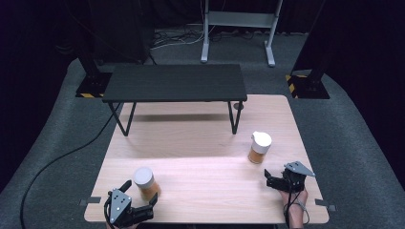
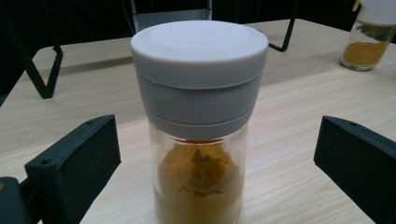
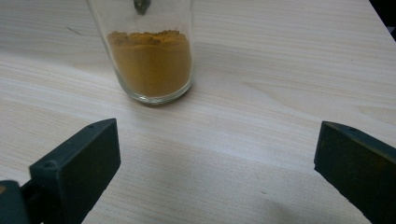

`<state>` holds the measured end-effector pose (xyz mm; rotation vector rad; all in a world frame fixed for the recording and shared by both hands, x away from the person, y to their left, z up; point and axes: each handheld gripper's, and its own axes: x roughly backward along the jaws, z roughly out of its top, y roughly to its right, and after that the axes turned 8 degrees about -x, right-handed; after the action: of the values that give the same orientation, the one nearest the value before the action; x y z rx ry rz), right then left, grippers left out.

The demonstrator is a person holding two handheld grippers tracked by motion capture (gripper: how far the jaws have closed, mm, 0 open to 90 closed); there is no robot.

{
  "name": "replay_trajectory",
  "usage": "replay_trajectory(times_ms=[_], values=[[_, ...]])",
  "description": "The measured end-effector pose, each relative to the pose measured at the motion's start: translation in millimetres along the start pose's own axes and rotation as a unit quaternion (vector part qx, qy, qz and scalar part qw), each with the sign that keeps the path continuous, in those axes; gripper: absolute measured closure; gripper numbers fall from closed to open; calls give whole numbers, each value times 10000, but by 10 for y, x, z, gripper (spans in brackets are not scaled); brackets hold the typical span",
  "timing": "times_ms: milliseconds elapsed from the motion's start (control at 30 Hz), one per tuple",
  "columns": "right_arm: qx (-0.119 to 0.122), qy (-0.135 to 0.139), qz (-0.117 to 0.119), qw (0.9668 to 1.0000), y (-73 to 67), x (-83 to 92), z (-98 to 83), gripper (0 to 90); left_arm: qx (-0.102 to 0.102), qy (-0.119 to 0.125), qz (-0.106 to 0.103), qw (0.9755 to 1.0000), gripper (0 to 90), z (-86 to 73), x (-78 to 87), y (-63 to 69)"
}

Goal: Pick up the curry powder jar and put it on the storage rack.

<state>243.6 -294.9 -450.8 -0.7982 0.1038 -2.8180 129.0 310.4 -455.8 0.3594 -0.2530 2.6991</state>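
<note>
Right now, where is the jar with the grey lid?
In the high view the grey-lidded jar stands upright near the table's front-left edge, just ahead of the open left gripper; the left gripper view shows it between the jaws, untouched.

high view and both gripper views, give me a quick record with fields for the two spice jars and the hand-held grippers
surface: wooden table
near jar: grey-lidded jar, upright, yellow-brown powder inside, near the table's front left
far jar: white-lidded jar, upright, orange powder inside, on the right side
left hand-held gripper: open, jaws either side of the grey-lidded jar, not touching it
right hand-held gripper: open, white-lidded jar ahead of it, not between its jaws
background: black shelf standing on the table's far edge
</note>
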Motion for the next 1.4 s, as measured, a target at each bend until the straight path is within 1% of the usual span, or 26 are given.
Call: replay_trajectory(times_ms=[33,133,300,367,433,467,600,633,700,733,800,933,1033,1100,1167,1233,1267,1300,1333,1400], values=[[-45,3,25,10000,16,1,0,0,25,-28,44,10000,0,-5,-1,8],[-48,36,26,10000,16,8,-13,0,53,-46,99,9999,0,-1,-2,27],[-5,63,4,10000,-1,13,-24,0,-75,-111,119,9998,0,39,-41,57],[-20,79,2,10000,0,16,-29,0,-92,-105,162,9998,0,51,-46,58],[-25,92,-10,10000,-3,18,-34,0,-79,-81,179,9998,0,54,-46,54],[-28,83,-3,10000,0,17,-30,0,-65,-43,256,9996,0,57,-55,61],[-22,82,24,10000,10,17,-30,0,-60,-21,270,9996,0,62,-104,46],[-27,82,26,10000,11,17,-30,0,-30,14,261,9997,0,61,-133,38],[-22,76,28,10000,11,16,-28,0,-66,88,315,9994,0,58,-144,59],[-16,71,28,10000,9,15,-26,0,-66,88,315,9994,0,58,-144,59],[-7,68,22,10000,5,14,-25,0,-64,174,277,9994,0,63,-157,43],[3,63,14,10000,1,13,-24,0,-72,210,206,9995,0,82,-171,8],[6,58,28,10000,6,12,-21,0,-97,222,217,9995,0,88,-179,12],[7,71,25,10000,4,14,-26,0,-93,272,230,9993,0,83,-184,19],[4,83,36,10000,9,17,-31,0,-92,258,213,9994,0,92,-196,17],[-7,89,45,9999,15,18,-33,0,-120,167,162,9997,0,126,-205,5],[-5,93,42,9999,14,19,-34,0,-112,64,274,9995,0,161,-208,53],[-5,90,42,10000,13,19,-33,0,-150,95,254,9995,15,150,-203,55],[-6,91,43,9999,14,19,-34,0,-181,186,230,9994,82,118,-193,56],[-12,108,46,9999,17,21,-40,0,-232,214,152,9994,157,100,-193,42]])
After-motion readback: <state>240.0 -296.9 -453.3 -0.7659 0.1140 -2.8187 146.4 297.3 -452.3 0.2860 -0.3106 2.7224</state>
